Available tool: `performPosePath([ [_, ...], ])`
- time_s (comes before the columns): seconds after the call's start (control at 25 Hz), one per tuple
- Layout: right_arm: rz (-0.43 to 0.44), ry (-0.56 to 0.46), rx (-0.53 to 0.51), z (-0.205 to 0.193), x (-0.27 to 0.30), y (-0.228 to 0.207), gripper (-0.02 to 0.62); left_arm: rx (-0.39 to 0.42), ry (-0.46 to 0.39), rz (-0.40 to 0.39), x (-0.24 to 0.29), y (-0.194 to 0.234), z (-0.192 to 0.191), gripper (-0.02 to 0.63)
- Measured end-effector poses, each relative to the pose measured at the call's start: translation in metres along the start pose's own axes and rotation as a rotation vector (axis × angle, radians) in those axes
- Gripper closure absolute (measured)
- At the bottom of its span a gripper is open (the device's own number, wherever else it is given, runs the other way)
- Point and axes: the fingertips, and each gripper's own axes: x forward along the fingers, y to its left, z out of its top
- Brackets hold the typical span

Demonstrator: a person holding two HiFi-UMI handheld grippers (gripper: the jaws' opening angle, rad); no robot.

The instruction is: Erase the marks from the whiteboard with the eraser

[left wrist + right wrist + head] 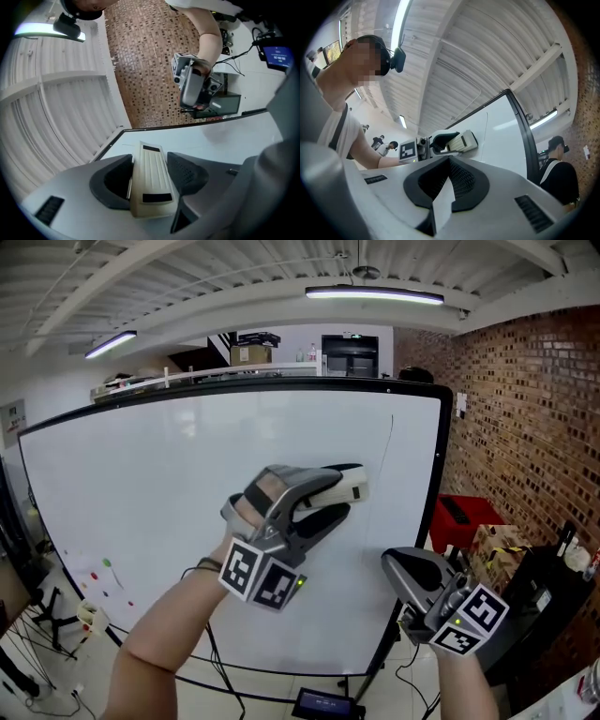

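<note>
A large white whiteboard with a black frame point(141, 493) is seen upright, filling most of the head view. A cream, ribbed plastic block eraser point(150, 180) is clamped between the dark fingers point(110, 183) of the left gripper point(345, 493), one on each long side. The eraser is held up at the board's right half, above mid-height, with its free end pointing right. It looks to be laid against the white surface, though actual contact cannot be confirmed.

A thin black vertical line point(389, 456) is drawn on the board just to the right of the eraser's end, running down from near the top edge. Small green and red marks point(106, 563) are spotted well apart from it, low in the board's left corner.

The right gripper point(405, 568) is held lower and to the right, near the board's lower right corner and off its surface. Its fingers point(461, 180) are closed together with nothing between them.

A red-brown brick wall point(506, 409) is seen beside the board on the right, and a lit ceiling tube lamp point(375, 294) above it.
</note>
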Motion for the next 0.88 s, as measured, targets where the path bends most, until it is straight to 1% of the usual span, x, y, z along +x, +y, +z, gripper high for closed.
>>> performPosePath([
  [0.16, 0.003, -0.003, 0.019, -0.014, -0.003, 0.001, 0.578, 0.0, -0.009, -0.11, -0.016, -0.067, 0.004, 0.337],
  [0.24, 0.006, -0.001, 0.037, -0.023, -0.006, 0.004, 0.578, -0.012, 0.004, -0.156, -0.026, -0.103, 0.006, 0.337],
  [0.4, 0.01, 0.004, 0.083, -0.039, -0.013, 0.005, 0.578, 0.014, 0.057, -0.176, -0.037, -0.161, 0.004, 0.337],
  [0.56, -0.009, 0.02, 0.108, -0.056, -0.015, -0.006, 0.578, -0.025, 0.052, -0.2, -0.049, -0.214, -0.007, 0.337],
  [0.68, -0.026, 0.039, 0.14, -0.07, -0.026, -0.008, 0.578, -0.036, 0.043, -0.247, -0.064, -0.265, -0.002, 0.336],
  [0.72, -0.03, 0.046, 0.149, -0.075, -0.031, -0.007, 0.578, -0.051, 0.043, -0.261, -0.069, -0.279, 0.001, 0.336],
  [0.8, -0.033, 0.055, 0.16, -0.084, -0.039, -0.007, 0.578, -0.111, 0.051, -0.271, -0.073, -0.295, 0.003, 0.337],
  [0.88, -0.03, 0.062, 0.156, -0.092, -0.042, -0.012, 0.578, -0.191, 0.07, -0.247, -0.067, -0.295, -0.004, 0.337],
])
